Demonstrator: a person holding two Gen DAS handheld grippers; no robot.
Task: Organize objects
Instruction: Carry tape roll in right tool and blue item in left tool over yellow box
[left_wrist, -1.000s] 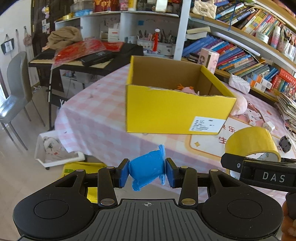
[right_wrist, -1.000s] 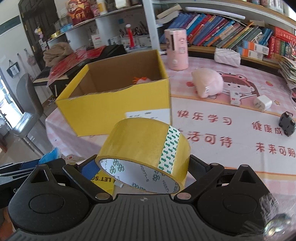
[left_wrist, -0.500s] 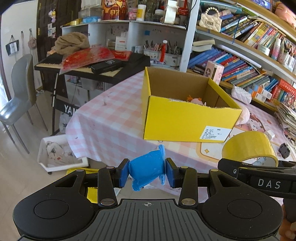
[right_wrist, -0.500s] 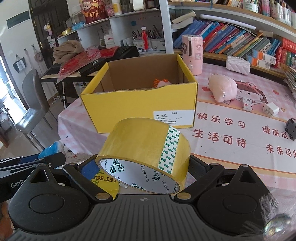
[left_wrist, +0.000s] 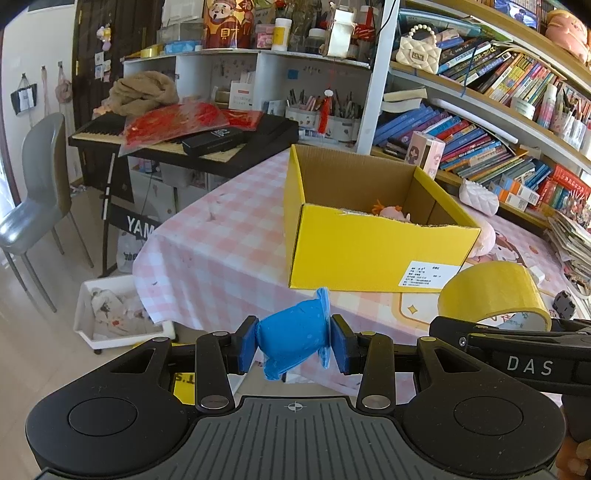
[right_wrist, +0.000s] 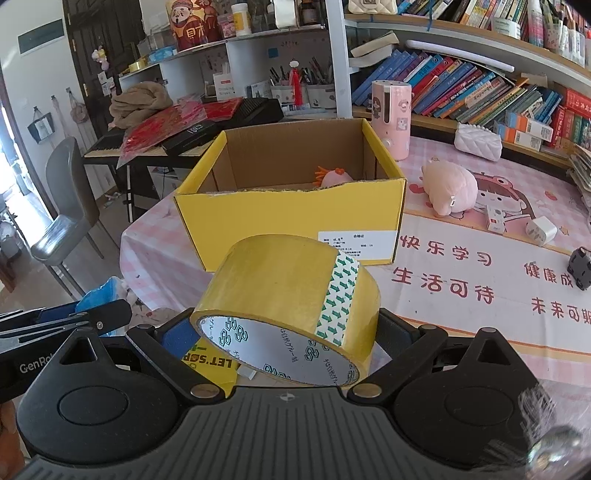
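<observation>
While clamped, tape roll (right_wrist: 288, 295) axis tilts forward

Bright daylight throughout, strongest from far left, where doorway (right_wrist: 11, 177) blows out to white. Floor (left_wrist: 33, 354) pale, washed by same light. Soft shadow under yellow box (left_wrist: 373, 251) on worktop (left_wrist: 214, 254). Mild sheen on tape roll (right_wrist: 284, 284). Strong fisheye bending: shelves (left_wrist: 480, 107) curve, corners vignette black. Smeared, hazy patch at lower right of right wrist view. Centre sharp, no motion blur.
</observation>
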